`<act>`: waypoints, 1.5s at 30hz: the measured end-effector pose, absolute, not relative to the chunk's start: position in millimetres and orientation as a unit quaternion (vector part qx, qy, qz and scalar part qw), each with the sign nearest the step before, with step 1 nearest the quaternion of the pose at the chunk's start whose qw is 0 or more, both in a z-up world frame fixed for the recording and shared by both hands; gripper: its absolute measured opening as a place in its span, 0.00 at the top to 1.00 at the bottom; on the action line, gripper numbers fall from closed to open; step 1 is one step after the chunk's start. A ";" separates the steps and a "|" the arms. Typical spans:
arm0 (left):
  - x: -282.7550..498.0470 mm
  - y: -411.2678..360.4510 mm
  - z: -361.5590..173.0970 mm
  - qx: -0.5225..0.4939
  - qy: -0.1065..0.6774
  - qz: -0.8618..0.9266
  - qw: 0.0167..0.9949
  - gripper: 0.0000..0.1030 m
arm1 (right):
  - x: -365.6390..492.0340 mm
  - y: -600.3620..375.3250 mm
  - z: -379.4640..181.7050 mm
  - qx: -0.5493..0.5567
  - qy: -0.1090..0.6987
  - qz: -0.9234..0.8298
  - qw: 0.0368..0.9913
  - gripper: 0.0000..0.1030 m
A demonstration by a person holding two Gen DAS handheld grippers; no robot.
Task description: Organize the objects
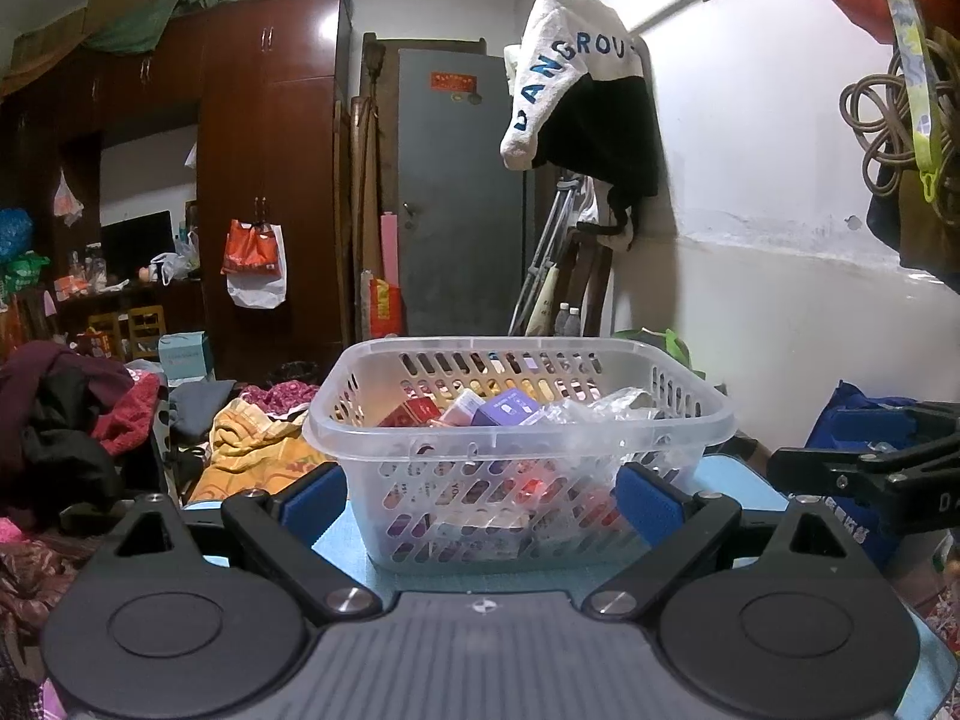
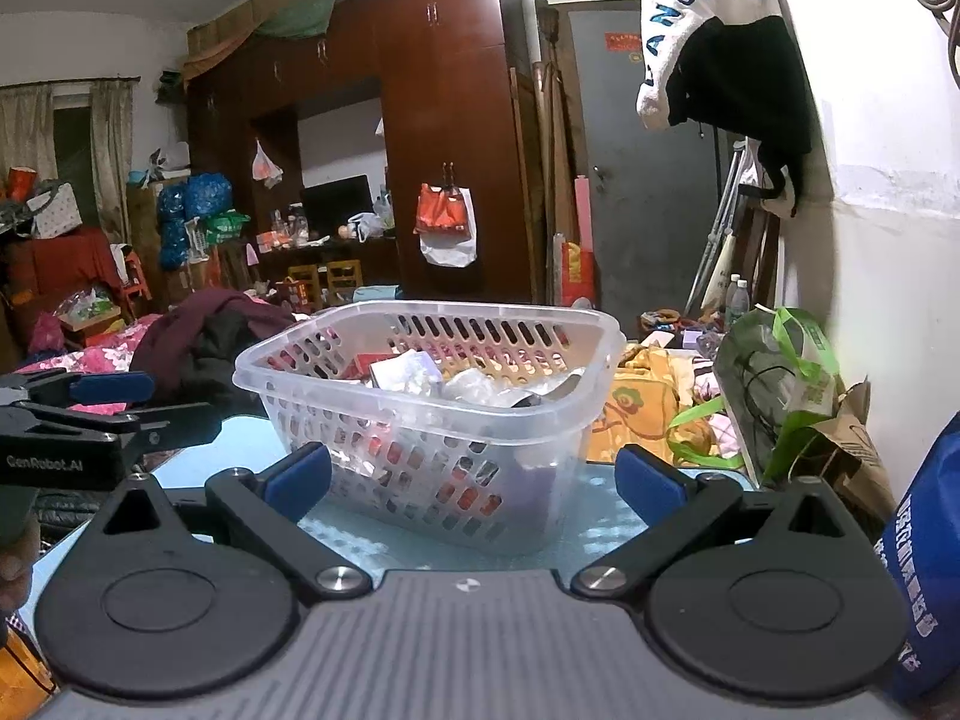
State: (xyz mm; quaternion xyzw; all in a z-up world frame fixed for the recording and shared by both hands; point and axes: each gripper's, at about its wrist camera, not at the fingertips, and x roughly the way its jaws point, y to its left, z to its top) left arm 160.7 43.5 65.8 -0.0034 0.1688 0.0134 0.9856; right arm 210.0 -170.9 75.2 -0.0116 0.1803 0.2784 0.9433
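Filled basket (image 2: pixel 432 420) between spread tool (image 2: pixel 474 483) fingers

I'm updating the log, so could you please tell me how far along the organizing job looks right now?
Done: the clear slotted basket on the light blue table already holds small boxes, including a purple box and crumpled clear plastic packaging. In hand: nothing; the left gripper and right gripper are both open and empty, facing the basket. Left: no loose items show on the table, so little seems to remain.

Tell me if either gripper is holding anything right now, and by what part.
Nothing is held. The left gripper and right gripper are both open, facing the basket from the near side.
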 end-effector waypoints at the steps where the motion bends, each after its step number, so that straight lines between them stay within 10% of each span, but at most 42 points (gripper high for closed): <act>1: 160.9 43.1 65.7 -0.003 0.169 0.013 0.986 0.05 | 209.8 -170.8 75.2 -0.012 0.180 0.278 0.943 0.00; 45: 161.3 38.5 66.3 -0.003 0.174 0.010 0.985 0.05 | 209.0 -170.7 75.9 -0.020 0.180 0.283 0.942 0.00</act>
